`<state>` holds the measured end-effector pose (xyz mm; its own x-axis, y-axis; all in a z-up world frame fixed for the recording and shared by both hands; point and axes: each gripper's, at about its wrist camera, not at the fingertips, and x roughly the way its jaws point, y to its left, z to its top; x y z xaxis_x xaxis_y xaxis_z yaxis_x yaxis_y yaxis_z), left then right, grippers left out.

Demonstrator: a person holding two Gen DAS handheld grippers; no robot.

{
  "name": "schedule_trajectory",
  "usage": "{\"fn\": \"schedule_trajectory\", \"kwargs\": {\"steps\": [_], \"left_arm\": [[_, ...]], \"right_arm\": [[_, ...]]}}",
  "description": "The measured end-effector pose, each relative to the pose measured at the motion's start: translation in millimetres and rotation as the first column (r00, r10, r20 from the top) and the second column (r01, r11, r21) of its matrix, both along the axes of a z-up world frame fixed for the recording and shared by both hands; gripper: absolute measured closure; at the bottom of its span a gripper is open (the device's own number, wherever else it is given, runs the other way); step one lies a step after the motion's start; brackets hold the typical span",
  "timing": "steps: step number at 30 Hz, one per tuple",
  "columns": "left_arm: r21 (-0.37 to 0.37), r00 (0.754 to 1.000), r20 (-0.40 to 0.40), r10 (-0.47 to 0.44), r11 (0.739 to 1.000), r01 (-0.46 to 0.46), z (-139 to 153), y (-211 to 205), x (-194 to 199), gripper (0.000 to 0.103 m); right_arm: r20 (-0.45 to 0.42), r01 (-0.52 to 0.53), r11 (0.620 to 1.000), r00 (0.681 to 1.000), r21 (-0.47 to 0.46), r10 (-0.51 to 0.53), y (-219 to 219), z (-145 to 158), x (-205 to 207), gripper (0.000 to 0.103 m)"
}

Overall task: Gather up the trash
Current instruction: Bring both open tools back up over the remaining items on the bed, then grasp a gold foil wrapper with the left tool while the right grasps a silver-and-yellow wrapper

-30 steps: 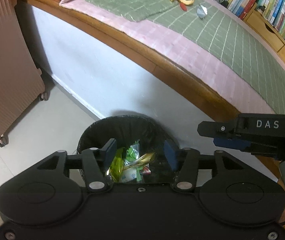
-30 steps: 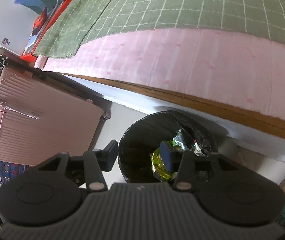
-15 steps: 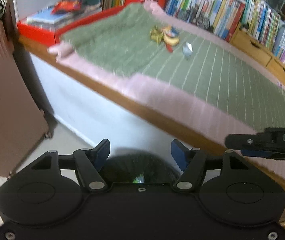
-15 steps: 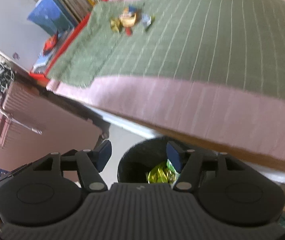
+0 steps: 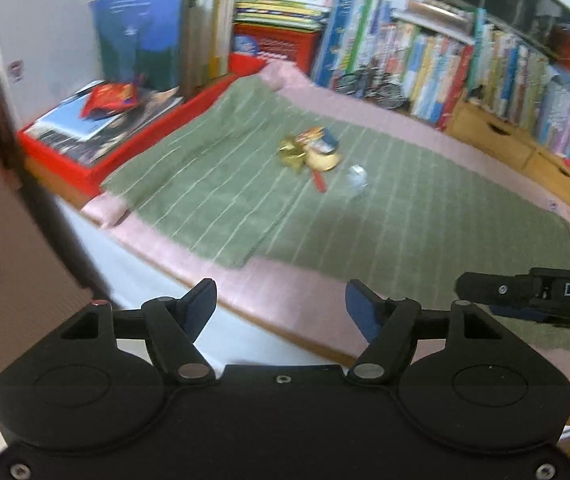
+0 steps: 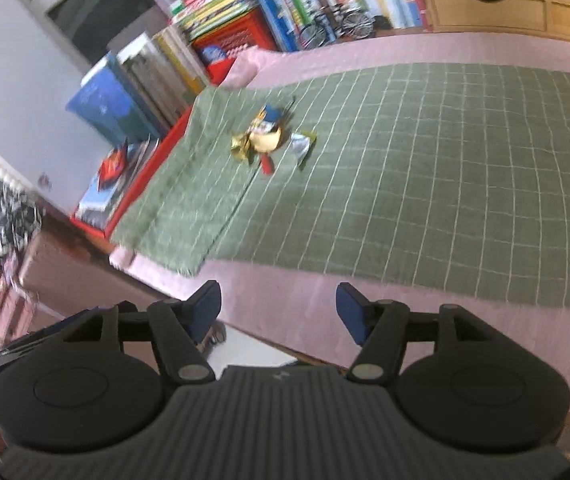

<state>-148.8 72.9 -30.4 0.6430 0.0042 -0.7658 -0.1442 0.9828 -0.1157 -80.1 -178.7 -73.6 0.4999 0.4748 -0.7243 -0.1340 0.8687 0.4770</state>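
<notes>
A small heap of trash (image 5: 312, 152) lies on the green checked blanket (image 5: 405, 216): gold foil, a yellow wrapper, a red strip and a blue packet. A crumpled silver wrapper (image 5: 356, 176) sits just right of it. The right wrist view shows the same heap (image 6: 263, 140) with the silver wrapper (image 6: 300, 145) beside it. My left gripper (image 5: 281, 304) is open and empty, well short of the heap, over the pink bed edge. My right gripper (image 6: 279, 306) is open and empty too, and its side shows as a black bar (image 5: 533, 292) at the left view's right edge.
A red tray (image 5: 97, 148) of books and a red snack bag (image 5: 111, 98) stands at the bed's left end. Bookshelves (image 5: 445, 64) and wooden drawers (image 5: 501, 136) line the far side. A pink suitcase (image 5: 1, 264) stands at the left on the floor.
Both grippers have risen from over the black bin and tilted up toward the bed. The bin has dropped out of sight, and the trash heap now sits mid-frame.
</notes>
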Motion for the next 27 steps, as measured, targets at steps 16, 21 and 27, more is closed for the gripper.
{"fn": "schedule_trajectory", "kwargs": {"steps": [16,21,27], "left_arm": [[-0.034,0.970,0.090,-0.224,0.973,0.228,27.8,32.8,62.5,0.038],[-0.034,0.979,0.099,-0.179,0.982,0.183,28.9,34.2,73.8,0.039],[-0.025,0.972,0.067,-0.224,0.974,0.226,10.9,40.0,120.8,0.039]], "right_arm": [[0.106,0.270,0.963,0.958,0.001,-0.268,28.3,27.3,-4.0,0.028],[0.138,0.216,0.976,0.967,-0.009,-0.212,34.8,24.6,16.3,0.029],[0.135,0.253,0.967,0.960,-0.042,-0.245,45.3,19.3,42.5,0.030]]}}
